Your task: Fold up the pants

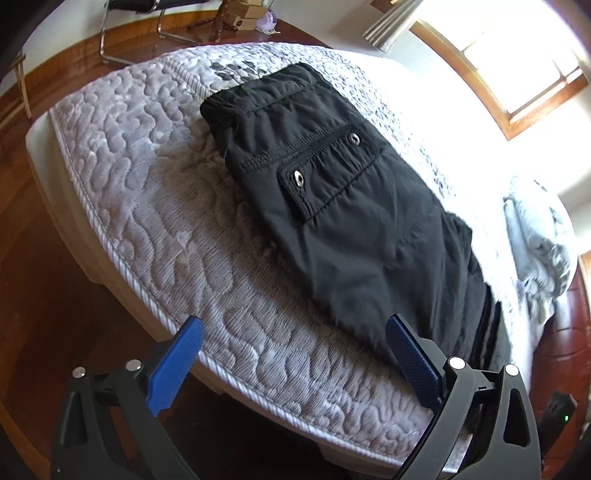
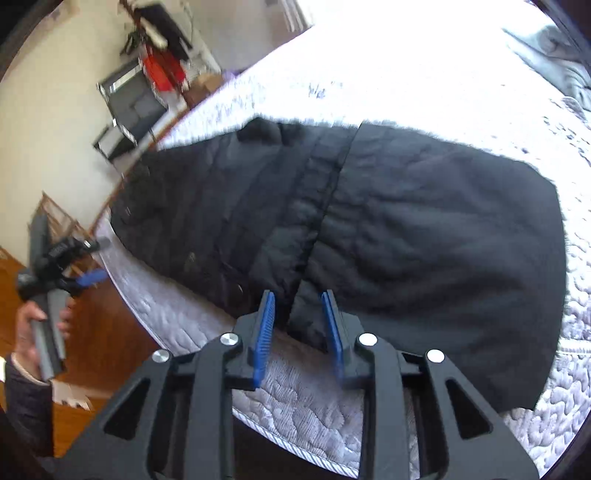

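Black pants (image 1: 343, 206) lie folded on a quilted grey mattress (image 1: 155, 206), back pocket flap with two snaps facing up. My left gripper (image 1: 295, 332) is open and empty, held above the mattress edge near the pants' near end. In the right wrist view the pants (image 2: 406, 240) spread across the mattress (image 2: 295, 391). My right gripper (image 2: 297, 308) is partly open just above the pants' near edge, with no cloth between the pads. The left gripper (image 2: 92, 277) also shows at the far left, held in a hand.
A wooden floor (image 1: 55, 295) surrounds the bed. A crumpled grey blanket (image 1: 535, 240) lies at the far right of the mattress. Chairs (image 2: 129, 107) and boxes (image 1: 243, 14) stand by the walls. A bright window (image 1: 517, 55) is at the upper right.
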`<state>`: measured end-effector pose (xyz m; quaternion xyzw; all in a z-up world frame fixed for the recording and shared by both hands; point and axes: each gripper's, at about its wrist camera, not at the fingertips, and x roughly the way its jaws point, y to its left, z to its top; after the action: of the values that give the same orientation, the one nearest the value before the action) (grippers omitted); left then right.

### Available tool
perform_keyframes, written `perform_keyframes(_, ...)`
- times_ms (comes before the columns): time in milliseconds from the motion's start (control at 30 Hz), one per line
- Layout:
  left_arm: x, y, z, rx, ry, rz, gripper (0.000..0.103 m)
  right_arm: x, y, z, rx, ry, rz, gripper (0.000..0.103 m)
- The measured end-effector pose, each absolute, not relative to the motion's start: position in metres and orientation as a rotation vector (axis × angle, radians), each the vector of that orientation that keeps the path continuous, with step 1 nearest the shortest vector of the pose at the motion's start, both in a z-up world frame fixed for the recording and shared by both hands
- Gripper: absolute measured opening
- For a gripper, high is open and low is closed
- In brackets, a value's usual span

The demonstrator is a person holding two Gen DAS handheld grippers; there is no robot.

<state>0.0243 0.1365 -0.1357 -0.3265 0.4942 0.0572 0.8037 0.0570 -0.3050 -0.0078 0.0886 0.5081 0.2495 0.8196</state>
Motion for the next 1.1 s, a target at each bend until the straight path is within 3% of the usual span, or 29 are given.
perform_keyframes(67, 0.023, 0.145, -0.137, -0.768, 1.024, 0.102, 0.099, 0.055, -0.325, 0.002, 0.249, 1.051, 0.511, 0.043)
perform_keyframes(100, 0.023, 0.149, -0.138, -0.796, 1.012, 0.096, 0.099, 0.054, -0.339, 0.007, 0.286, 1.037, 0.491, 0.044)
perform_keyframes(333, 0.034, 0.182, -0.158, -1.041, 0.943, 0.08, 0.099, 0.053, -0.425, 0.004, 0.416, 1.006, 0.282, 0.044)
perform_keyframes(533, 0.06, 0.197, -0.168, -1.087, 0.928, 0.092, 0.099, 0.044, -0.479, -0.012, 0.538, 0.997, 0.148, 0.044)
perform_keyframes(1100, 0.104, 0.199, -0.189, -1.33, 0.877, -0.017, 0.099, 0.05, -0.461, -0.026, 0.446, 1.035, 0.147, 0.047)
